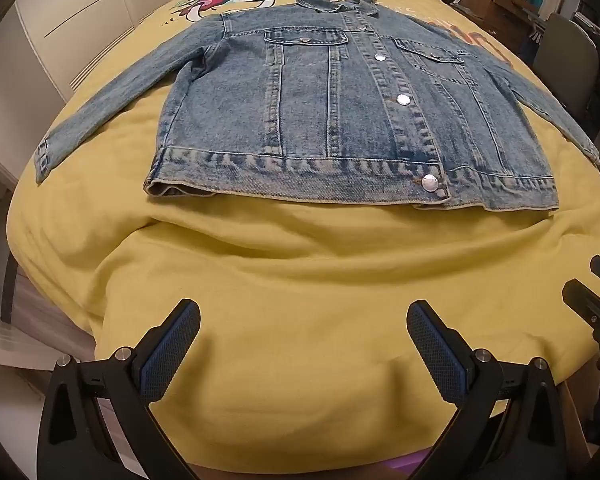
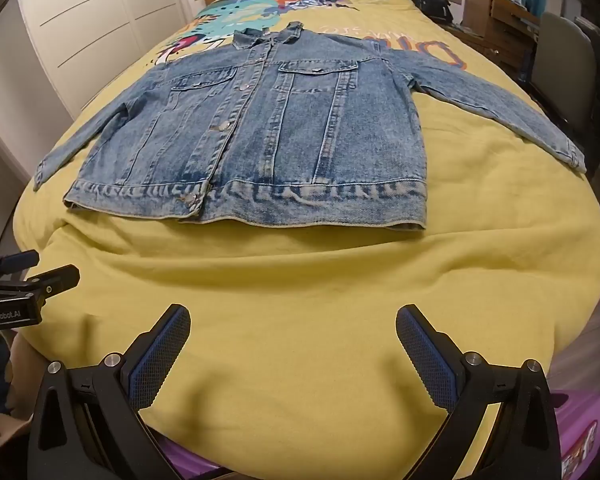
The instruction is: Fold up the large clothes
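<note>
A denim jacket (image 1: 340, 120) lies spread flat, buttoned, on the yellow bed (image 1: 300, 280). The left gripper (image 1: 304, 344) and right gripper (image 2: 292, 344) hover spread wide, empty.

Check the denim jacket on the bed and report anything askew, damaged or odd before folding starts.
Nothing stands out. The denim jacket lies flat, front up and buttoned on the yellow bedspread, both sleeves spread outward. Only the collar looks slightly rumpled. No damage shows.
</note>
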Tool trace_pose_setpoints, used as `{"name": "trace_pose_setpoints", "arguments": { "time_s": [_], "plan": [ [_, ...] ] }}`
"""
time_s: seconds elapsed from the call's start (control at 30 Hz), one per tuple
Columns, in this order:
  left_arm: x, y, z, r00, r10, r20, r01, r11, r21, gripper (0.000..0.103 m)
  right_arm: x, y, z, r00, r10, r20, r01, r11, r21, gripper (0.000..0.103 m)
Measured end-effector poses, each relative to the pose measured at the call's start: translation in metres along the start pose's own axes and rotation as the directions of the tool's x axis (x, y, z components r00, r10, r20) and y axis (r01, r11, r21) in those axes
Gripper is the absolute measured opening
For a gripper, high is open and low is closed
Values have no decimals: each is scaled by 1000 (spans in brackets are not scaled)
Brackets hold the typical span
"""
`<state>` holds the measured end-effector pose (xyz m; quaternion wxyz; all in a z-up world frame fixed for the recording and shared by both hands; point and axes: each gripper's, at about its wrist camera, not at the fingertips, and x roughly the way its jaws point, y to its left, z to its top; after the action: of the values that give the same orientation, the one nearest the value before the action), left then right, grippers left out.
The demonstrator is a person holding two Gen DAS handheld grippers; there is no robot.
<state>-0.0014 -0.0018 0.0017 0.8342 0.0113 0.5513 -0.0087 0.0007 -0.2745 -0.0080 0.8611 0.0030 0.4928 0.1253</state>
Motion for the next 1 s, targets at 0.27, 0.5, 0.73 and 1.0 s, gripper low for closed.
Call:
{"name": "trace_pose_setpoints", "arguments": {
  "time_s": [0.27, 0.5, 0.73, 1.0],
  "plan": [
    [1, 2, 2, 1000, 6, 3, -6, 1000, -6, 102, 1, 0, 0, 1000, 1, 0, -1, 1000, -1, 103],
    [2, 3, 2, 1000, 0, -1, 0, 1000, -12, 102, 1, 0, 0, 1000, 1, 0, -1, 1000, 0, 103],
    [4, 4, 3, 1000, -9, -9, 9, 1000, -15, 102, -2, 0, 0, 1000, 2, -1, -2, 1000, 2, 103],
    [6, 4, 2, 999, -31, -29, 30, 999, -19, 102, 2, -1, 0, 1000, 4, 0, -4, 1000, 3, 103]
  ]
}}
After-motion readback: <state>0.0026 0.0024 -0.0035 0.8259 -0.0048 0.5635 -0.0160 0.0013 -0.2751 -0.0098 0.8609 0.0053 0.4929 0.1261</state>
